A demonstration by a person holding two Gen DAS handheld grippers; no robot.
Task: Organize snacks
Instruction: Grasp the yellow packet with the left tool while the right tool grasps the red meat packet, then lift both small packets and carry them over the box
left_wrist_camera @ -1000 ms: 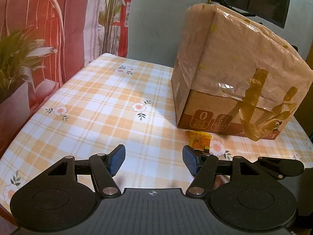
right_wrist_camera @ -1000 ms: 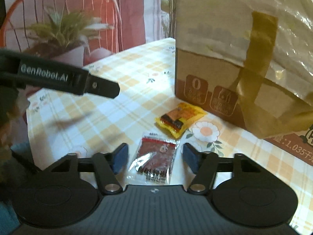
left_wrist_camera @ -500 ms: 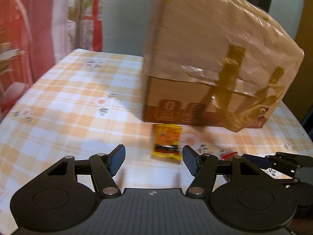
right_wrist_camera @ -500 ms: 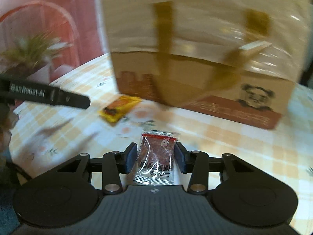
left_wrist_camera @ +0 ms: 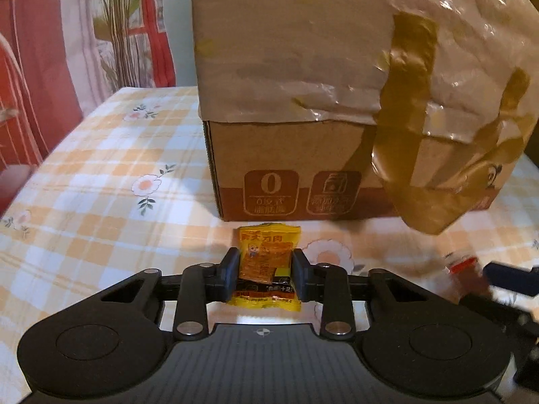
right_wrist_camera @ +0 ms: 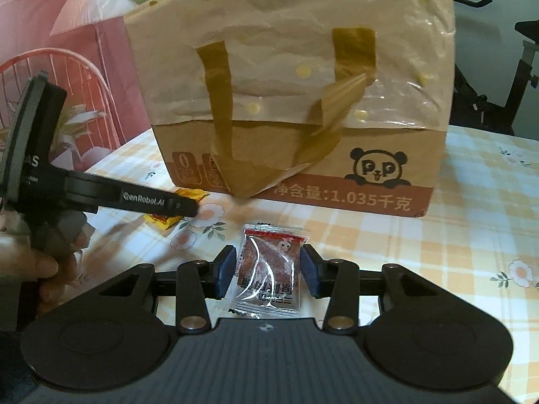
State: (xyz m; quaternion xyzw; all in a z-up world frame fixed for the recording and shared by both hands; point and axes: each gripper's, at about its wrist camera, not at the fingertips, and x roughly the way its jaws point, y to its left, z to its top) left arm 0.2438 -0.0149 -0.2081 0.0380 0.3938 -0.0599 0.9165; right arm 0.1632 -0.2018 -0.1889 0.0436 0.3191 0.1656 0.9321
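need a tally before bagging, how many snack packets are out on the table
2. A yellow packet sits between the left gripper pads in front of the box; a clear red-topped packet sits between the right gripper pads. More may be hidden behind the box.

Home, checked tablecloth (left_wrist_camera: 101,155), floral curtain (left_wrist_camera: 128,27)

Checked floral tablecloth (left_wrist_camera: 101,155), red striped curtain (left_wrist_camera: 37,77), pale wall (left_wrist_camera: 183,33), dim warm light

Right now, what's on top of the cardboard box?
A crinkled paper bag with tan handles is draped over the cardboard box, covering its top and upper sides. Whether the box is open, or what's inside, is hidden.
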